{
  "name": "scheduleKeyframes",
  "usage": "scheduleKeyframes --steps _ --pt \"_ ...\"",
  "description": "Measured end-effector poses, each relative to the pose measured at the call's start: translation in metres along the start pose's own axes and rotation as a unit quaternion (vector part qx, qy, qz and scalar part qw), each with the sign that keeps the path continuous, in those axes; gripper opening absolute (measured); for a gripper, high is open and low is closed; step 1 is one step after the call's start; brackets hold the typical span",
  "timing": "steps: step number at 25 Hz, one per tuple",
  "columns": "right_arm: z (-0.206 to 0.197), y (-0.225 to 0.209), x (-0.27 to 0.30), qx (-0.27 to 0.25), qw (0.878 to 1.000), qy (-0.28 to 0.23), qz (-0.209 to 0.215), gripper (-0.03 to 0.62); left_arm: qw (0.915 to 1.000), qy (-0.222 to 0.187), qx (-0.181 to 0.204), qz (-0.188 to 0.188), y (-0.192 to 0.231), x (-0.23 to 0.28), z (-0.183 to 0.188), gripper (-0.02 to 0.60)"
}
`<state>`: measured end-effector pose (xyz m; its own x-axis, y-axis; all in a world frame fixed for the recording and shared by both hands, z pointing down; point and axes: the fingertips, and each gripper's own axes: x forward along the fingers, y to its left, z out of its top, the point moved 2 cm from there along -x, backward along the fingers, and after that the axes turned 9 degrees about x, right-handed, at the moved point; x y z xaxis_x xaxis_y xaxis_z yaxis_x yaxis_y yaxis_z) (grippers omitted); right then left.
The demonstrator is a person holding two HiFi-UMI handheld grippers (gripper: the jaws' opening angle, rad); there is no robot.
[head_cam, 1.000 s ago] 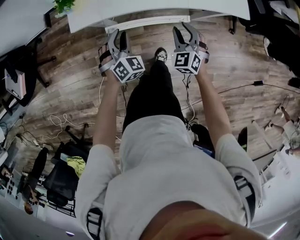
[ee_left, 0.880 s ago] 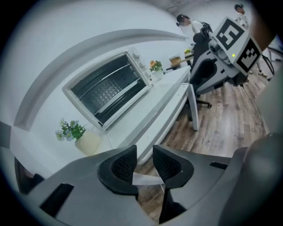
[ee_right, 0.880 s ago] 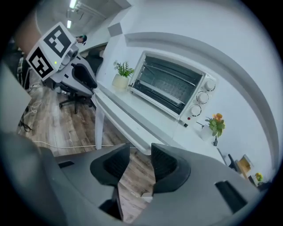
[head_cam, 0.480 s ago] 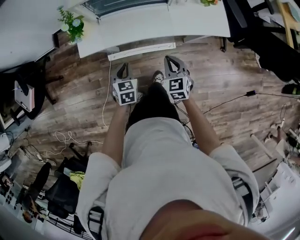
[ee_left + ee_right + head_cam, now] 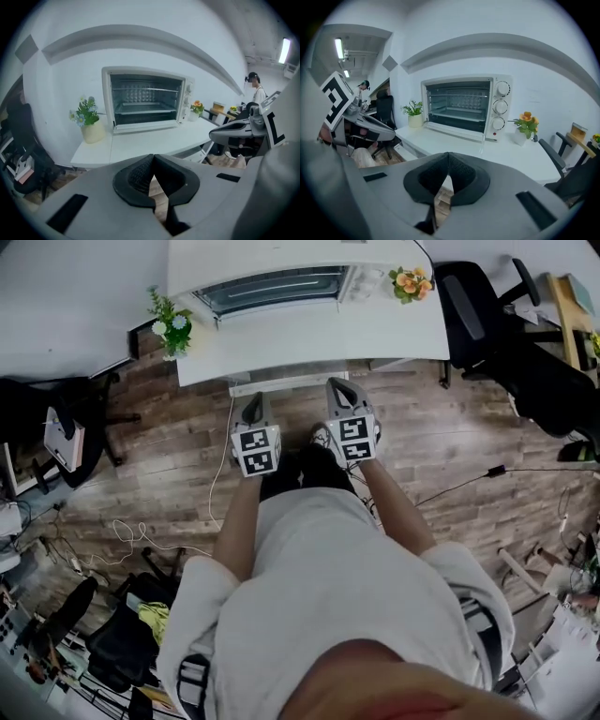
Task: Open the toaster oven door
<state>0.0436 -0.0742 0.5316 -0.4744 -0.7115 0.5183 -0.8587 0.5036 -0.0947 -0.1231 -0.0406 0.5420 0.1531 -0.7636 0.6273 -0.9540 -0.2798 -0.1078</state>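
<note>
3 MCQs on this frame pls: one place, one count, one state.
1. Where is the orange-flower pot?
A. on the table, at the oven's knob side
B. on top of the oven
C. on the floor

2. How many knobs does the oven have?
A. two
B. three
C. four

3. How do the jaws of the left gripper and right gripper stand?
A. both shut, nothing between them
B. both open
C. left shut on the door handle

Answers:
1 A: the right gripper view shows the pot on the white table, just past the knob column.
2 B: three dials sit stacked beside the door.
3 A: in each gripper view the pads meet at the tips, with only floor and table behind them.
</note>
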Motion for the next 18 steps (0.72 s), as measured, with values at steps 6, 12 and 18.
scheduleKeyframes --steps 6,12,18 --pt "0.057 0.001 -0.005 -0.014 0.998 -0.054 -0.018 0.0 0.9983 -0.057 -0.005 -0.002 0.022 -0.013 0.048 0.018" --pt "0.139 0.019 -0.027 -0.018 0.991 -0.127 -0.035 0.0 0.9904 -0.137 0.02 0.001 0.052 -0.053 0.117 0.018" --pt "0.222 0.029 -0.052 -0.039 0.977 -0.203 -0.055 0.0 0.973 -0.221 0.063 0.017 0.083 -0.087 0.188 0.018"
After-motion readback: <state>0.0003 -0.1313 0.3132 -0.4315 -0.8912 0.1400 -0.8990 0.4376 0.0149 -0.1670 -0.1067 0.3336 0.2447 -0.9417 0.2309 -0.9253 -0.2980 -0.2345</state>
